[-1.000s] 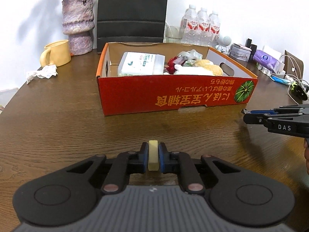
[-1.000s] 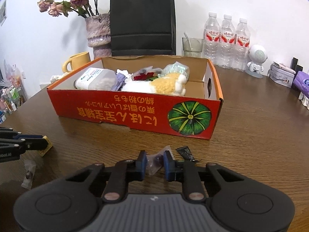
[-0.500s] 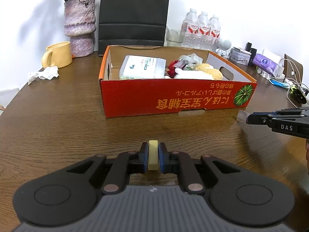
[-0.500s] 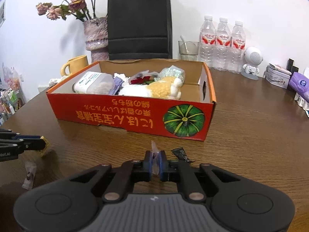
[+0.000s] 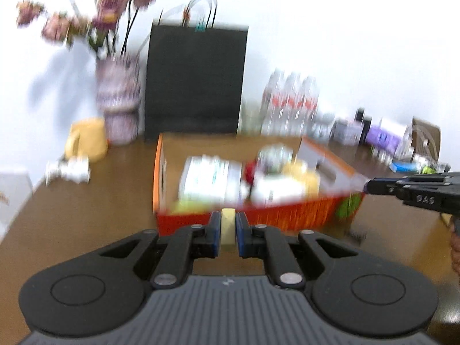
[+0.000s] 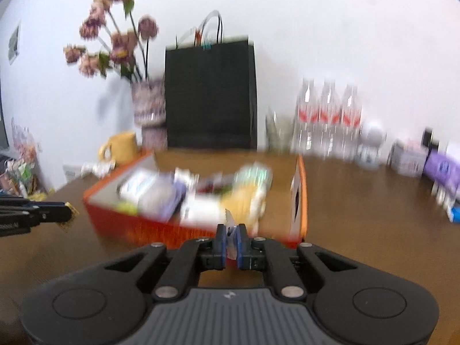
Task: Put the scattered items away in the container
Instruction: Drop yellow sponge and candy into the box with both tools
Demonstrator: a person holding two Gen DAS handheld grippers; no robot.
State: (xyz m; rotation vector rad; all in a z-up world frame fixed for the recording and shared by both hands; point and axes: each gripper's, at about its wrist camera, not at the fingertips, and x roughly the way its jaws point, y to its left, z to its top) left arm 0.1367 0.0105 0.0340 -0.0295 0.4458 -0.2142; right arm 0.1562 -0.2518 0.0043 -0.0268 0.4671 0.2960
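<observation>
Both grippers had risen toward the box since a second before. From the left wrist, the left gripper (image 5: pixel 228 231) clamped a yellow block (image 5: pixel 227 227), near the orange box (image 5: pixel 258 221), ready to drop. From the right wrist, the right gripper (image 6: pixel 230 243) pinched a clear wrapper (image 6: pixel 231 225) at the box's near wall.

Most print is lost in motion blur. Only one marking can be read: white letters, probably "DAS", on the side of the right tool (image 5: pixel 366 186) in the left wrist view. The print on the red box (image 5: pixel 287 218) and on the bottle labels (image 6: pixel 327 116) is unreadable.
</observation>
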